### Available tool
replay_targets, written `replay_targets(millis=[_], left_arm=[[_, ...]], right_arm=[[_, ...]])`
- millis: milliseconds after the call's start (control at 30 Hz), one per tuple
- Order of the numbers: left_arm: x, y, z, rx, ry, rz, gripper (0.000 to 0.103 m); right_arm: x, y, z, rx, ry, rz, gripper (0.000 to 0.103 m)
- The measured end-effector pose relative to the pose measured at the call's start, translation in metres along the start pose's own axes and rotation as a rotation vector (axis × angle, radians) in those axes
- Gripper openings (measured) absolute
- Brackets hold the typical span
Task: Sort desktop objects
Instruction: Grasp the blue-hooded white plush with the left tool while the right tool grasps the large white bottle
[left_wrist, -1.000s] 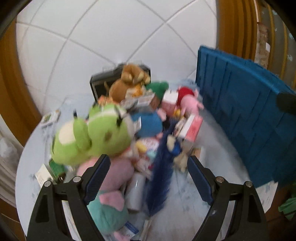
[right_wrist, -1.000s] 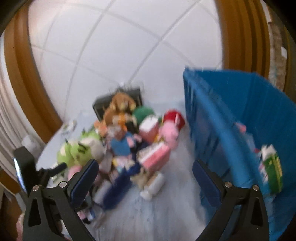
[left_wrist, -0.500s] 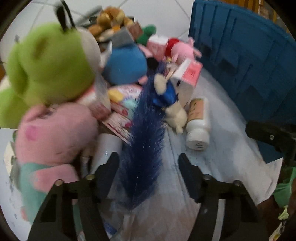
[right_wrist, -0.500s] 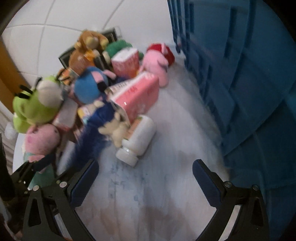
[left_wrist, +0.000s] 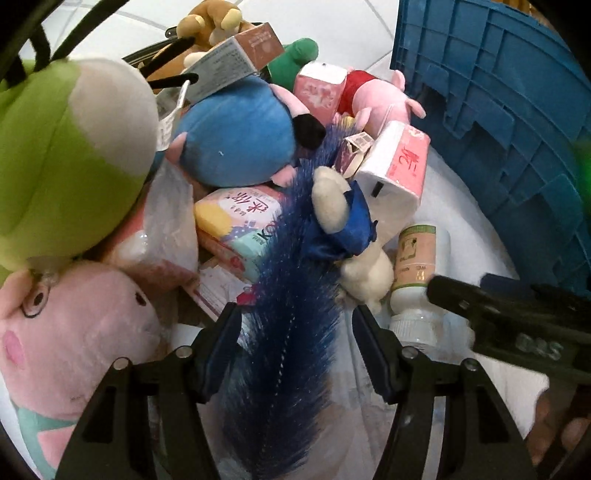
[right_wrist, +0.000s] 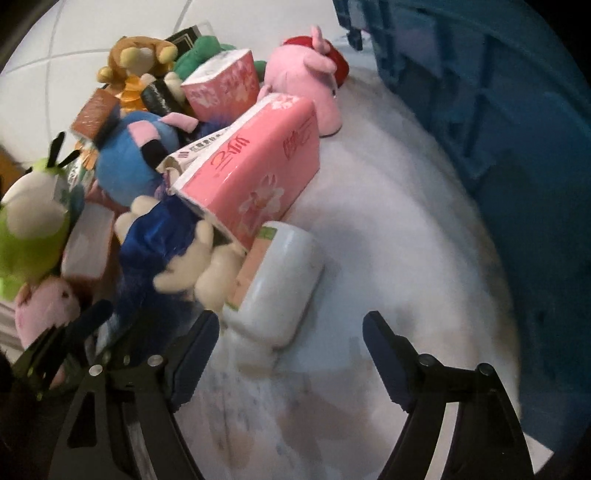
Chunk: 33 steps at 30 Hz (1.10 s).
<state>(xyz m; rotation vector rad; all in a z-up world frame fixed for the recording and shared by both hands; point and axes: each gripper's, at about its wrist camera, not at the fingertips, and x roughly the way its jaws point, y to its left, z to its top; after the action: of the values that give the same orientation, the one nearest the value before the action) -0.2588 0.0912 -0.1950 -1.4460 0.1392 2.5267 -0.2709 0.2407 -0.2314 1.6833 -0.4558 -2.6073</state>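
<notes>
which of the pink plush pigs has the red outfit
The pink pig at the far end of the pile beside the blue crate; the near pig by the left gripper wears teal.

A fluffy blue tail (left_wrist: 291, 354) is straddled by the left gripper (left_wrist: 297, 325), jaws apart, beside piled plush toys (left_wrist: 236, 136).

Lime-green and white frog plush (left_wrist: 70, 158), round blue plush (left_wrist: 236, 144) with pink ears, deep blue feathery tail (left_wrist: 291, 332), pink flowered tissue pack (right_wrist: 255, 173), white bottle (right_wrist: 277, 288) with peach label, dark blue crate (left_wrist: 509, 110), white desk (right_wrist: 388, 229).
</notes>
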Motion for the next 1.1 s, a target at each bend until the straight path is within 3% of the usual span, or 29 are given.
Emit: replay_targets(millis=[67, 100, 133, 167, 200, 267, 467, 633, 767, 833, 1100], left_arm=[[-0.002, 0.001, 0.002, -0.001, 0.001, 0.003, 0.062], [-0.005, -0.001, 0.004, -0.001, -0.006, 0.003, 0.062], [-0.008, -0.002, 0.006, -0.001, -0.011, 0.003, 0.062], [-0.012, -0.006, 0.009, -0.001, -0.021, -0.008, 0.062], [-0.014, -0.008, 0.011, -0.003, -0.028, -0.024, 0.062], [-0.013, -0.016, 0.016, 0.000, -0.028, -0.048, 0.062], [0.029, -0.039, 0.027, -0.054, 0.056, -0.091, 0.060], [0.067, -0.042, 0.040, -0.103, 0.093, -0.045, 0.060], [0.086, -0.047, 0.044, -0.077, 0.104, -0.017, 0.059], [0.086, -0.050, 0.041, -0.046, 0.094, -0.007, 0.054], [0.060, -0.052, 0.019, 0.022, 0.081, -0.019, 0.051]], right_arm=[[0.015, 0.001, 0.005, 0.000, 0.016, -0.001, 0.080], [0.019, 0.002, 0.007, 0.001, 0.023, 0.011, 0.074], [0.023, 0.001, 0.009, 0.004, 0.032, 0.044, 0.060], [0.025, 0.002, 0.010, 0.002, 0.039, 0.051, 0.056], [0.023, 0.003, 0.010, -0.011, 0.030, 0.003, 0.055], [0.017, -0.002, 0.008, -0.036, 0.020, -0.057, 0.055], [0.002, -0.031, 0.002, -0.016, 0.031, -0.118, 0.056], [-0.002, -0.038, 0.001, -0.024, 0.021, -0.112, 0.056], [0.001, -0.038, 0.003, -0.040, 0.032, -0.100, 0.057], [0.003, -0.039, 0.003, -0.042, 0.044, -0.097, 0.057], [0.002, -0.037, -0.001, -0.060, 0.050, -0.100, 0.055]])
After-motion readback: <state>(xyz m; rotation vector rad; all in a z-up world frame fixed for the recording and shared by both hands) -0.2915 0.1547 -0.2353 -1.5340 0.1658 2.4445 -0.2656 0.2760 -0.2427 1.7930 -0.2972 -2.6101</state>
